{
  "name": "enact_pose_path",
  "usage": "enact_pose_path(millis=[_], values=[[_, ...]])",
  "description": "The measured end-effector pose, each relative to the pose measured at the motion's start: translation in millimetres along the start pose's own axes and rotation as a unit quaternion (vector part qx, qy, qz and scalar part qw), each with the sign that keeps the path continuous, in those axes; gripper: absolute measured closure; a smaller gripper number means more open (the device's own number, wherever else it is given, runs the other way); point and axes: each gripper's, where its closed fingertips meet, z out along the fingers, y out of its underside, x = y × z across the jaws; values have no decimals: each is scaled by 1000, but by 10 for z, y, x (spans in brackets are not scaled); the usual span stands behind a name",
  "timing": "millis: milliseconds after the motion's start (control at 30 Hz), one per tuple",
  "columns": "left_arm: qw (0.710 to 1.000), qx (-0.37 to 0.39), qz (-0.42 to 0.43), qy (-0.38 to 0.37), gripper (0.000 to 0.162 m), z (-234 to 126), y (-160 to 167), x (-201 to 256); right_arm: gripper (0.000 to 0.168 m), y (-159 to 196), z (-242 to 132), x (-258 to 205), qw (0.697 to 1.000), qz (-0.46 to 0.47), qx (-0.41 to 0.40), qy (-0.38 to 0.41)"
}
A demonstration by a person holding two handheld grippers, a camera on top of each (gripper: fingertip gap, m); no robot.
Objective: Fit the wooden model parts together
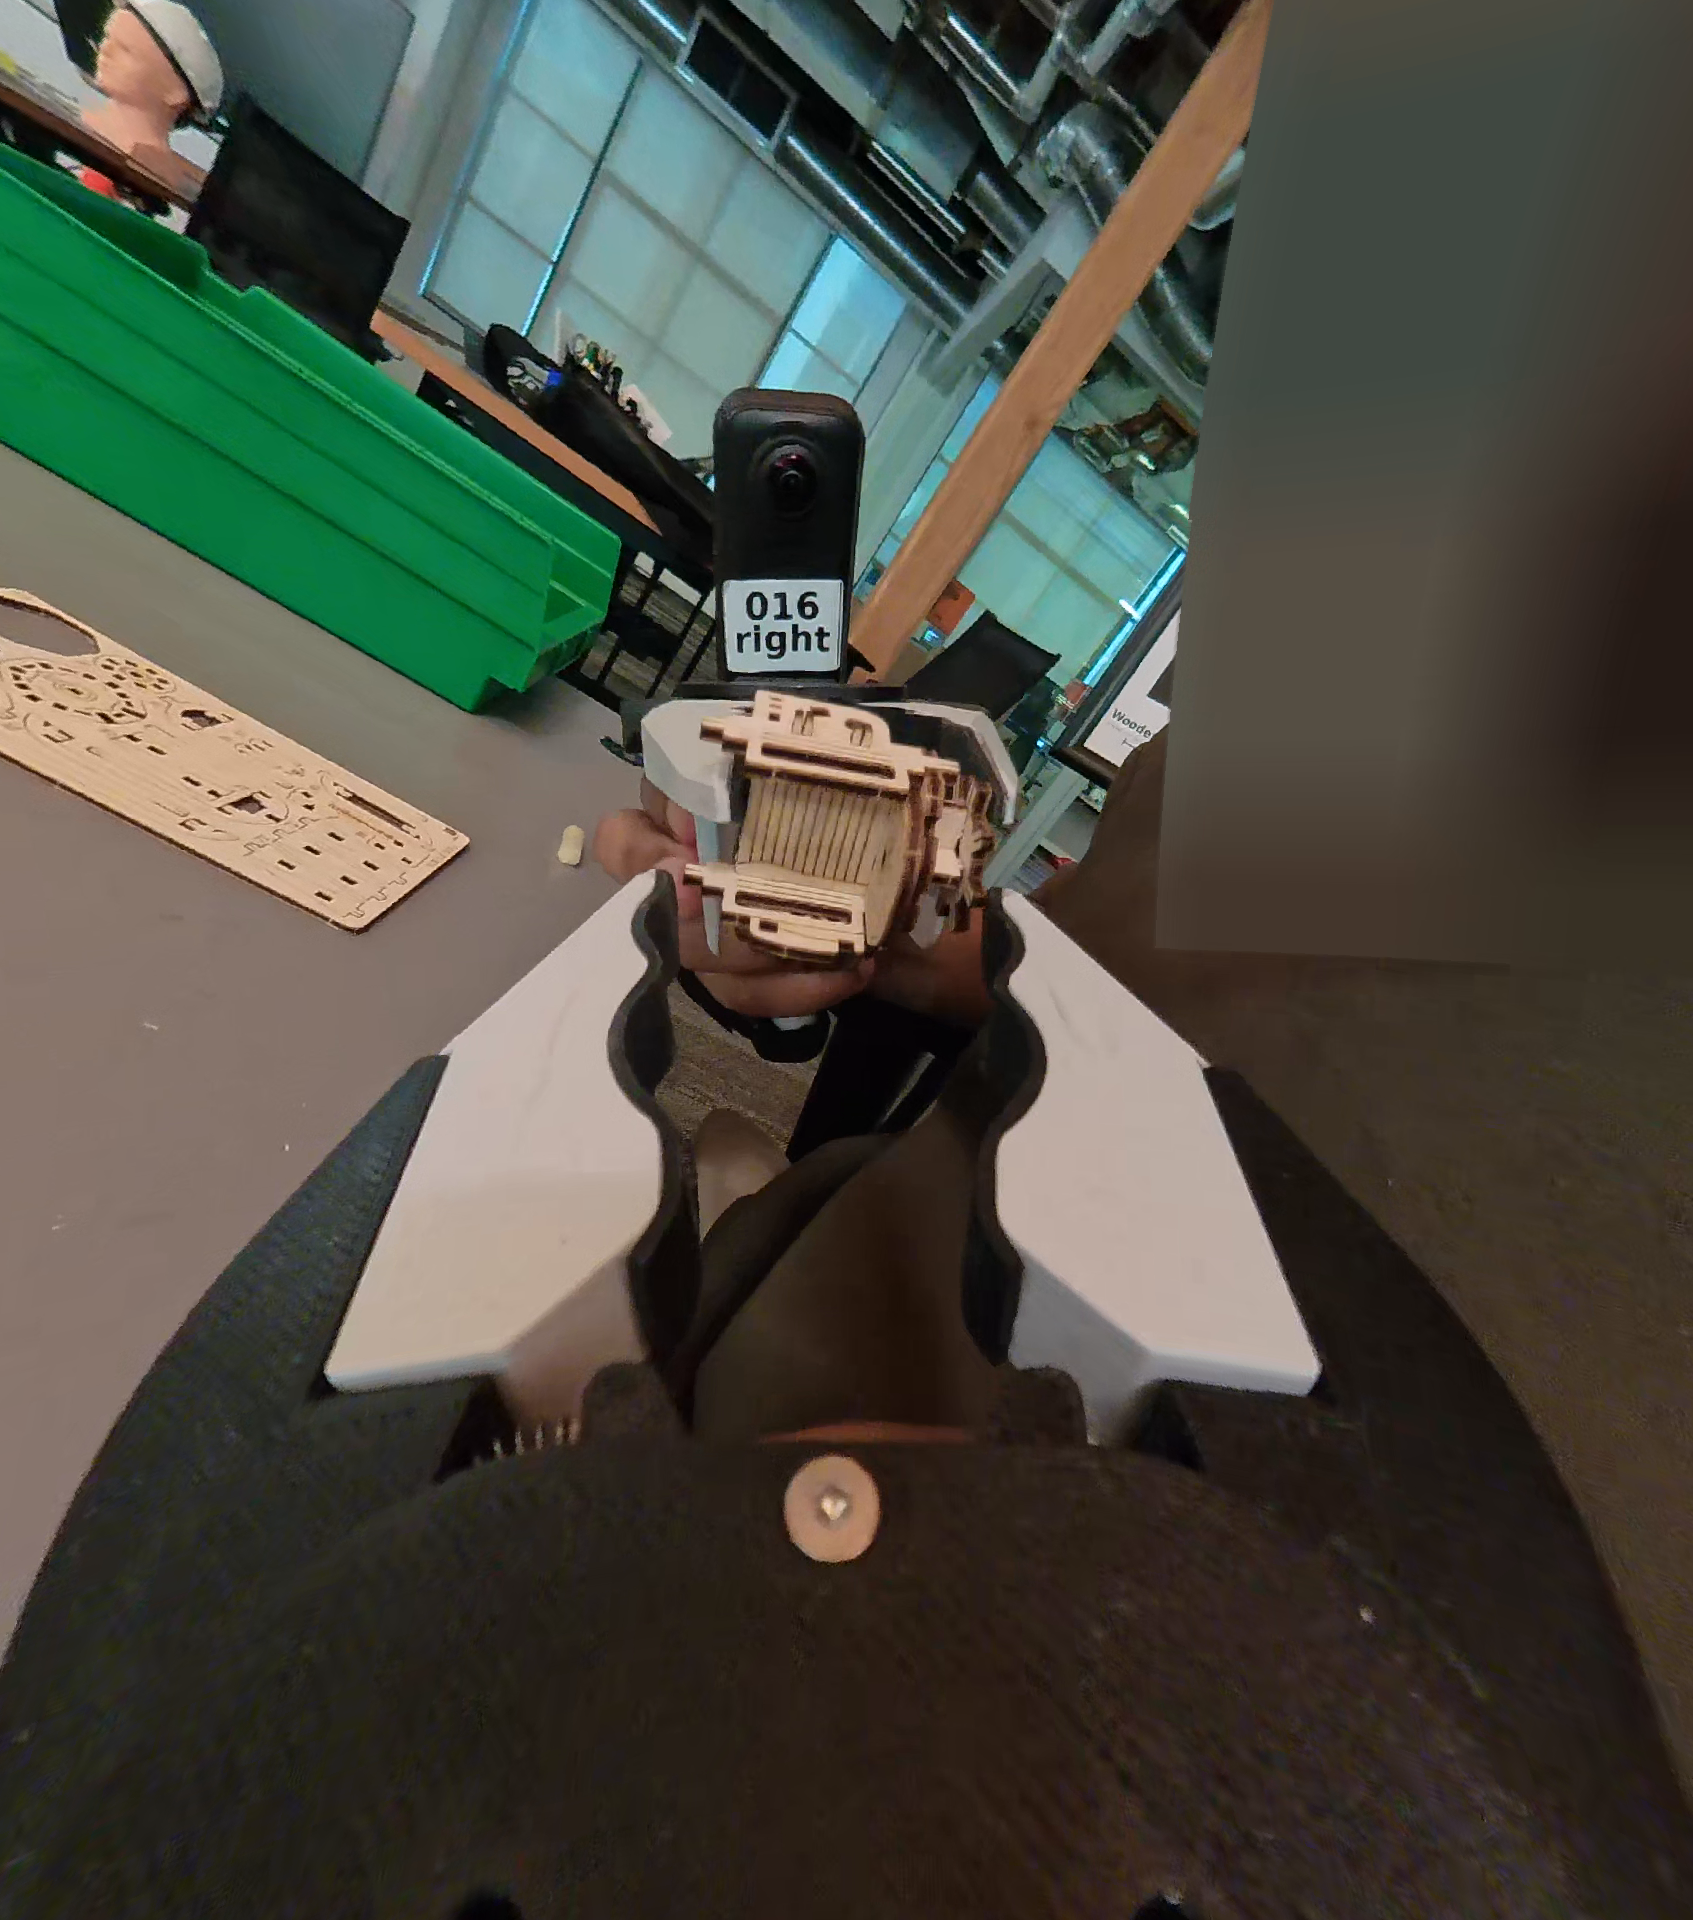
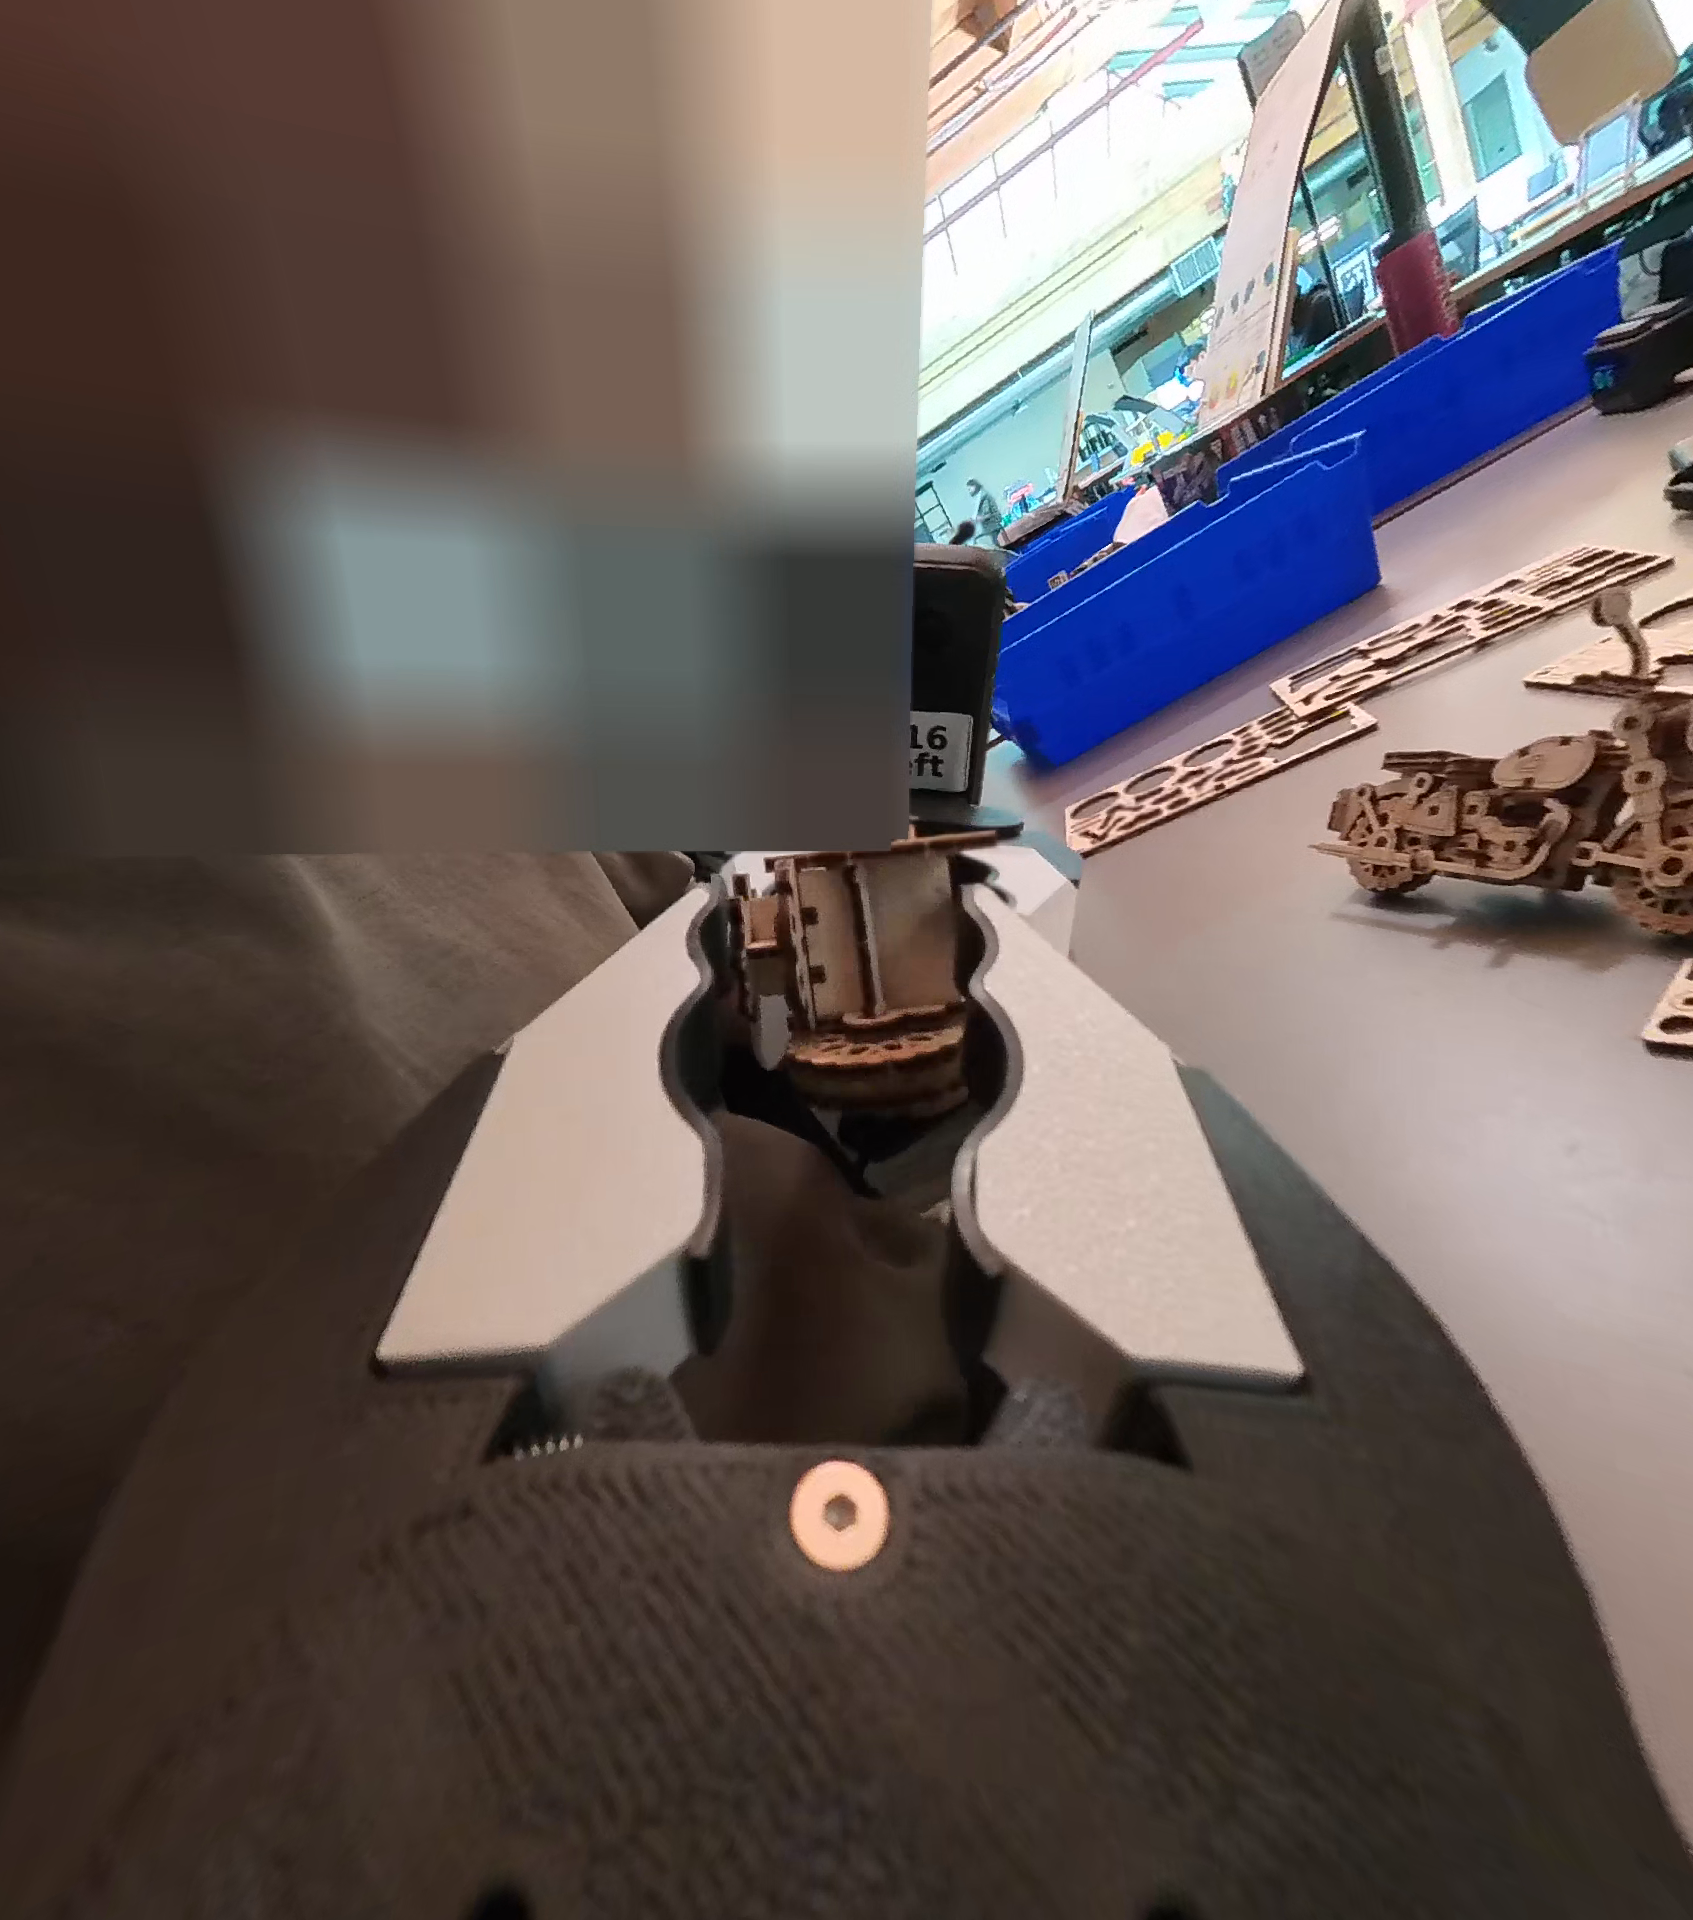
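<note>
Right gripper (image 2: pixel 847 935) clamps wooden assembly (image 2: pixel 852 987) (left gripper (image 1: pixel 826 904) parted, facing it)

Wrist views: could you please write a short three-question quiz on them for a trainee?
1. True or false: the left gripper grips a wooden part.
2. What holds the assembly? A) the left gripper B) the right gripper C) nothing, it lies on the table
3. Fill in: the bin in the left wrist view is ____ in colour.

Key: 1 false, its jaws are open and empty; 2 B; 3 green.
</note>
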Motion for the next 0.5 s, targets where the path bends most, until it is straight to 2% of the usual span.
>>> enact_pose_path(millis=[500], values=[[1000,-5,-3,0,107,11,14,-2,126,24,18,11,999,40,-4,-15]])
